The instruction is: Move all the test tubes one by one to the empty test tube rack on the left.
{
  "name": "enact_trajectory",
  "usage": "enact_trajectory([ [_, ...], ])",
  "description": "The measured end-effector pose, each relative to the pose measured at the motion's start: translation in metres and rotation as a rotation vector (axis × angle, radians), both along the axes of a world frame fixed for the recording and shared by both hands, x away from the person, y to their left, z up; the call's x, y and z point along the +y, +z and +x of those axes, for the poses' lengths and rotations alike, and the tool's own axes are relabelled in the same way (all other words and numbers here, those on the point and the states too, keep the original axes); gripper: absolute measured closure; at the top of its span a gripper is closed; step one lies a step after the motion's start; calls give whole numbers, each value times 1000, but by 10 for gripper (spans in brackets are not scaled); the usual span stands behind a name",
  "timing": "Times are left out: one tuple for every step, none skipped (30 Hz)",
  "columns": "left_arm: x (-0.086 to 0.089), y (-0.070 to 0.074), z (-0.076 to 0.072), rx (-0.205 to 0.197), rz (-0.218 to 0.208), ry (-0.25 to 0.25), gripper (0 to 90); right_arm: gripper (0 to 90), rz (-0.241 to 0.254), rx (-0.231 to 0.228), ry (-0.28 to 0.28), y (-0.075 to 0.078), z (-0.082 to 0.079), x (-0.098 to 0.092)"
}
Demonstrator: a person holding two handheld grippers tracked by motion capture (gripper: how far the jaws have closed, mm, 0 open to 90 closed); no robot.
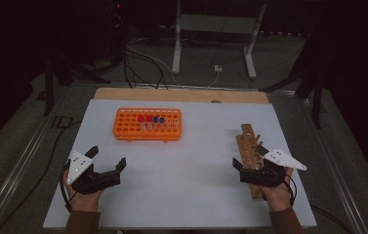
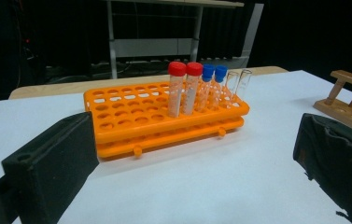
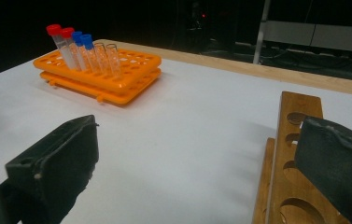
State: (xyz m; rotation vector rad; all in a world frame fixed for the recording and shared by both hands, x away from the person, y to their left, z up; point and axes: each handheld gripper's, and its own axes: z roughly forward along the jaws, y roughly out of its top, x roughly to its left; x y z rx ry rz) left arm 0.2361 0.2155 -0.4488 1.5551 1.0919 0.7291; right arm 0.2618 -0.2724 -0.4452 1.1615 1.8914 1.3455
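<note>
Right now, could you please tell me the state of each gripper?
Left gripper: open, nothing between its jaws, short of the orange rack.
Right gripper: open, holding nothing, jaws over the wooden rack.

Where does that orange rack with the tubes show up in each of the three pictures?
High view: the orange rack lies upper left of centre on the white table.
Left gripper view: centre, straight ahead between the jaws.
Right gripper view: upper left.
Shared landmark: the two red-capped tubes, next to the blue-capped ones.
</note>
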Motion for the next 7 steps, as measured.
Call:
enact_trajectory([
  [0, 0, 0, -3, 1, 3, 5, 1, -2, -1, 0, 0, 0, 0],
  [0, -1, 0, -2, -1, 5, 5, 1, -3, 0, 0, 0, 0, 0],
  [1, -1, 0, -1, -1, 5, 5, 1, -2, 4, -5, -1, -1, 0],
  [2, -1, 0, 1, -1, 12, 5, 1, -2, 3, -7, -1, -1, 0],
  [3, -1, 0, 2, -6, 18, 5, 1, -2, 6, -10, -1, -1, 0],
  [4, -2, 0, 2, -13, 22, 5, 1, -4, 5, -11, -1, 0, 0],
  [5, -2, 0, 4, -19, 27, 5, 1, -5, 5, -13, -1, -1, 1],
])
